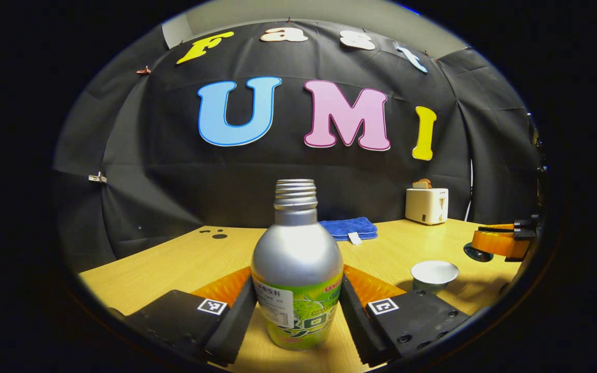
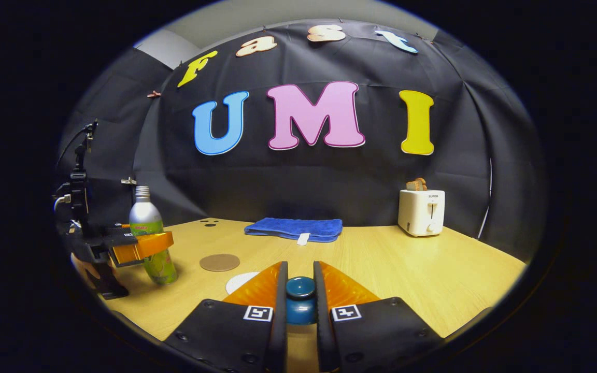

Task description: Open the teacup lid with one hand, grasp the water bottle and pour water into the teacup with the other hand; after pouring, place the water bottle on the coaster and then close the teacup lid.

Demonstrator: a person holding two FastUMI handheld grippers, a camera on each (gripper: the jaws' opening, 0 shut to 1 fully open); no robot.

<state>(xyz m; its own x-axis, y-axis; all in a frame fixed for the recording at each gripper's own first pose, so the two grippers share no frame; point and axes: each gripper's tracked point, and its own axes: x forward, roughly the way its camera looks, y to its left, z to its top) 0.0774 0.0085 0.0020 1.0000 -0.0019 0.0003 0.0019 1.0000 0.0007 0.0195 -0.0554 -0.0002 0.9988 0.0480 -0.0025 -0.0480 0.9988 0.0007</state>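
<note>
Left tool [image 1: 298, 305] clamps bottle [image 1: 297, 264]; right tool [image 2: 300, 295] pinches lid knob [image 2: 300, 287]

"supor" brand mark on the white toaster [image 2: 421, 211] front

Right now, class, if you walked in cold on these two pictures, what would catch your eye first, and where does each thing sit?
First, the silver water bottle, uncapped, stands between the left gripper's pads, close up in the left gripper view. Next, the right gripper is pinched on the blue teacup lid's knob, while the open white teacup sits on the wooden table. Behind, a white toaster stands at the back right by the black wall.
</note>
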